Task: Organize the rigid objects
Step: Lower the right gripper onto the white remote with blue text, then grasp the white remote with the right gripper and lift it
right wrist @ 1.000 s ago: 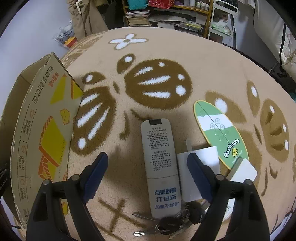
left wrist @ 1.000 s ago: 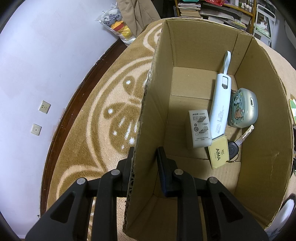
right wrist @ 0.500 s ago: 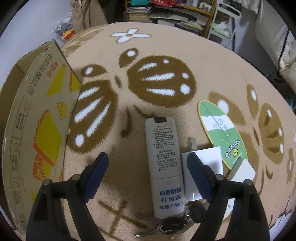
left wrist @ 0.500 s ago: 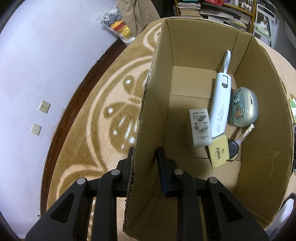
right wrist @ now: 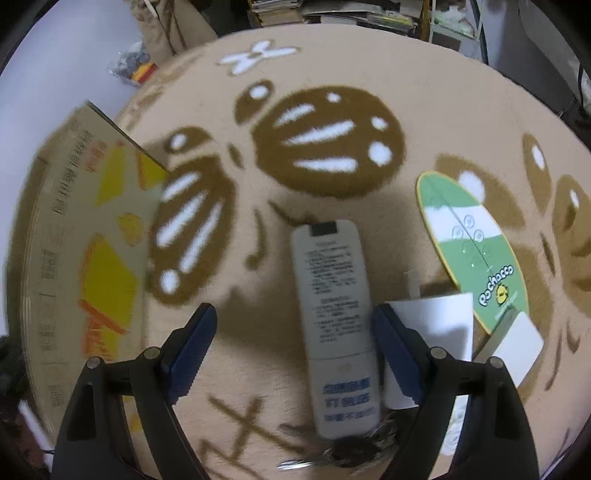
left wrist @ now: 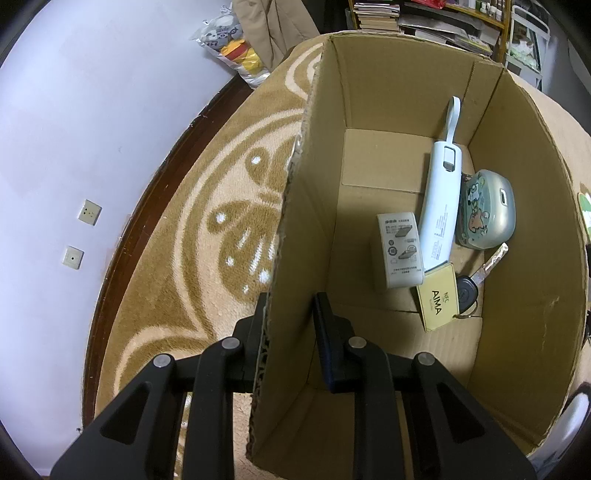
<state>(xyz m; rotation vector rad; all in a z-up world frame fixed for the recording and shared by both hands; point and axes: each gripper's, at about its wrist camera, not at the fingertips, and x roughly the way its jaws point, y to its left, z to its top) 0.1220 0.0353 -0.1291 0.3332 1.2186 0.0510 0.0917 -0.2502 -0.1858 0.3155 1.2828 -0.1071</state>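
Grey remote (right wrist: pixel 334 321) is lying at lower centre of the right wrist view, on the carpet (right wrist: pixel 424 110) between the spread fingers of the right gripper (right wrist: pixel 295 354), which is gripping nothing; its print is motion-blurred and unreadable. A key bunch (right wrist: pixel 343 456) at its near end is smeared, and a white card (right wrist: pixel 436 325) is partly hidden behind the right-hand finger. Compared with a second ago, the remote is sitting deeper between the fingers and the view has gone blurry. The left gripper (left wrist: pixel 290 332) is clamping the side wall of the cardboard box (left wrist: pixel 388 92), one finger inside, one outside, unchanged. Inside the box are lying a white power bank (left wrist: pixel 441 206), a grey charger box (left wrist: pixel 400 249), a green case (left wrist: pixel 485 214) and a key with a yellow tag (left wrist: pixel 439 297). Bookshelves (left wrist: pixel 424 18) are running along the top edge.
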